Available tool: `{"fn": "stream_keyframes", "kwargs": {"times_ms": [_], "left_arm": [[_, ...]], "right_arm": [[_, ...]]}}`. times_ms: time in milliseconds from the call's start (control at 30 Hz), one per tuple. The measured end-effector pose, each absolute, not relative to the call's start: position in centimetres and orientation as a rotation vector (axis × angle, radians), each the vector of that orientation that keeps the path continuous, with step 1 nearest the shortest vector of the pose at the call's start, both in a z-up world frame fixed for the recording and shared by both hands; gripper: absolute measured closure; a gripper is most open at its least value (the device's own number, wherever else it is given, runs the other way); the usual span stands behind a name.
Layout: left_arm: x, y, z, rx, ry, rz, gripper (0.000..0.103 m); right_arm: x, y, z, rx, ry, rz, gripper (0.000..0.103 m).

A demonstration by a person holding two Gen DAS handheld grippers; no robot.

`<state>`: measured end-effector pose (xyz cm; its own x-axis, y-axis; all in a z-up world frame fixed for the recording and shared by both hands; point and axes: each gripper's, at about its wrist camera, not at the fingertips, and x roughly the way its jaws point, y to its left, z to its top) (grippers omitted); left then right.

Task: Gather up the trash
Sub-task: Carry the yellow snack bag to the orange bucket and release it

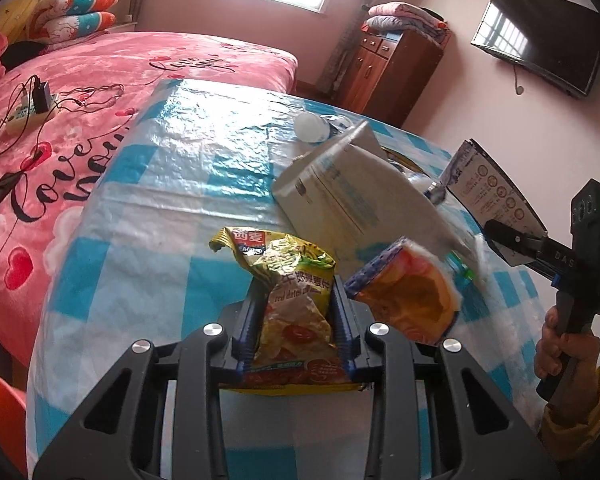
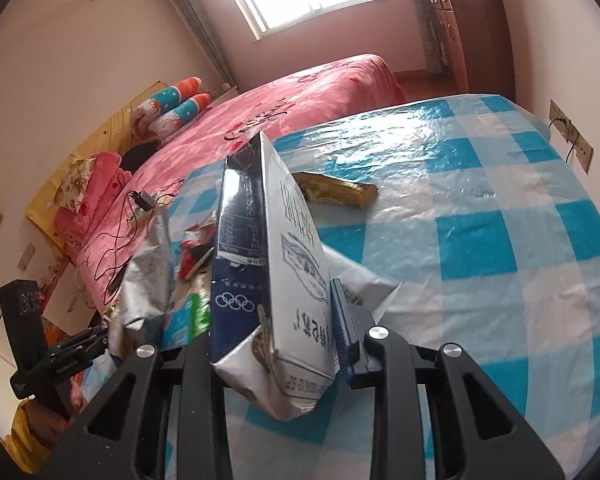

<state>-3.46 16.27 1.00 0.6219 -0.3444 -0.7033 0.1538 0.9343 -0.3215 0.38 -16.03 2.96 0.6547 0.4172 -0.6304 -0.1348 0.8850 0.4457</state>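
Blue-and-white checked plastic covered the counter, with a pink bed behind it in the upper left of both frames.

At the bottom centre of the left wrist view, the left gripper reached forward low over the counter, its fingers clenched on a crumpled yellow snack bag. The bag stood upright between them, with green and red print and a torn, curled top.

At the right edge of that view a hand in a yellow sleeve held the right gripper tilted, grasping a dark carton by its lower end. In the right wrist view the right gripper pinched this milk carton upright between its fingers: navy side with Olympic rings, white face with print, bottom crushed.

Just right of the snack bag lay an orange wrapper, with a white box behind it.
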Motion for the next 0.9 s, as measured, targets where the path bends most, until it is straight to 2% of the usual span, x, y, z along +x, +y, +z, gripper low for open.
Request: {"fn": "stream_keyframes", "kwargs": {"times_ms": [467, 900], "left_arm": [[-8.5, 16.9, 2.7, -0.290, 0.822, -0.368, 0.069], [-11.8, 21.5, 3.5, -0.329, 0.794, -0.325, 0.069]], "right_arm": [[-5.6, -11.4, 5.1, 0.364, 0.775, 0.389, 0.071], [-8.7, -3.3, 5.3, 0.338, 0.852, 0.563, 0.071]]}}
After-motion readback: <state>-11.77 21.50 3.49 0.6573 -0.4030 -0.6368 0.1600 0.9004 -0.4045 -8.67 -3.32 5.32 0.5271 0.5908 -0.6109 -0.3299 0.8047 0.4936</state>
